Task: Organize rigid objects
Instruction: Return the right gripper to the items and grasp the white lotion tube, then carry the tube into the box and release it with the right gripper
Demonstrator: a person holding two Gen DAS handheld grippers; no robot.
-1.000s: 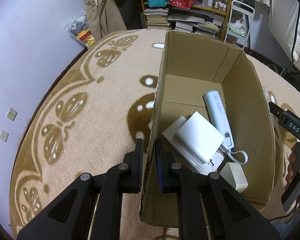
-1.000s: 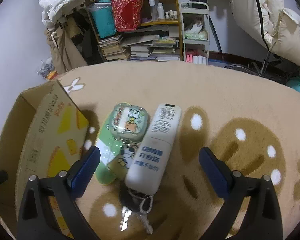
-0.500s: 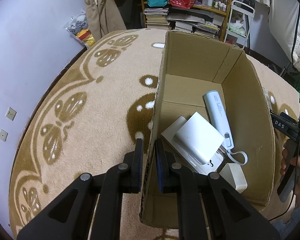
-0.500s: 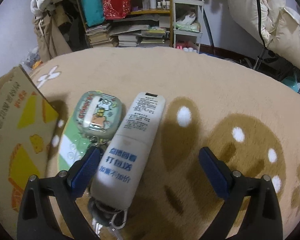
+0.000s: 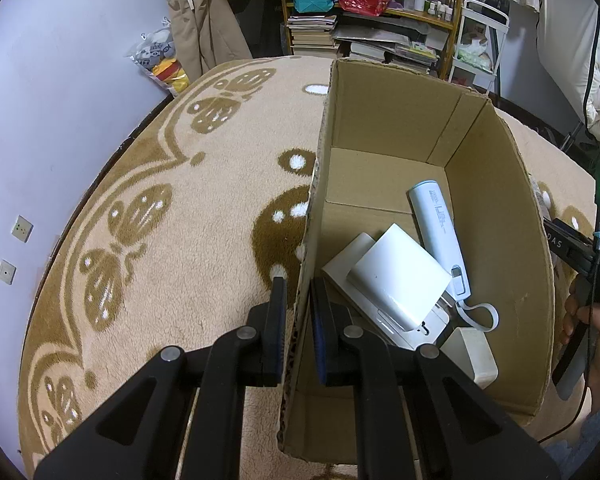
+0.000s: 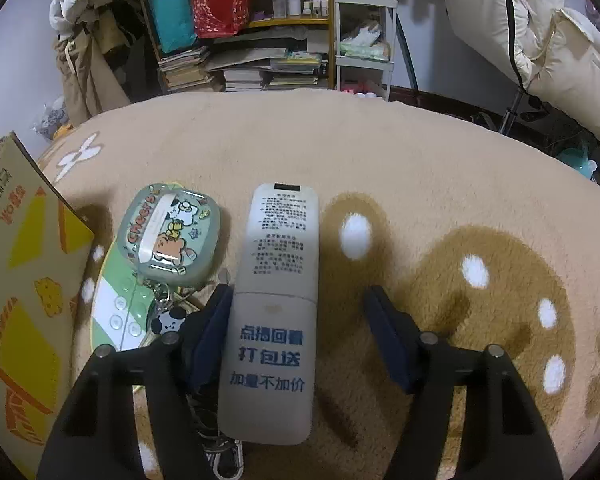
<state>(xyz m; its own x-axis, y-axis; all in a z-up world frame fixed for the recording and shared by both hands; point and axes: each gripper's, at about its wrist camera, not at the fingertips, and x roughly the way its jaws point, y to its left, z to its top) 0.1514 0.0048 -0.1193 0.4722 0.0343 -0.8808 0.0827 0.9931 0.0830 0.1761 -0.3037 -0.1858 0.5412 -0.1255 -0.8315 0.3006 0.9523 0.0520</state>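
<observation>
My left gripper (image 5: 298, 284) is shut on the left wall of an open cardboard box (image 5: 500, 240). Inside the box lie a white block (image 5: 400, 280), a pale blue stick-shaped device (image 5: 436, 228) and a small cream block (image 5: 476, 356). On the rug, a white remote control (image 6: 276, 300) with blue lettering lies between the closing jaws of my right gripper (image 6: 299, 292). The left pad is against its side while the right pad stands apart. Next to the remote sit a green cartoon case (image 6: 170, 236) on a key ring and a green-and-white flat item (image 6: 116, 312).
The box's printed outer wall (image 6: 16, 280) stands left of the remote. Keys (image 6: 220, 452) lie under the remote's near end. A beige patterned rug (image 6: 460, 184) covers the floor. Shelves with books (image 6: 256, 68) and a white cart (image 6: 364, 40) line the back.
My right gripper came down and forward over the remote, and its jaws narrowed from wide open to either side of it. The left gripper stayed on the box wall.
</observation>
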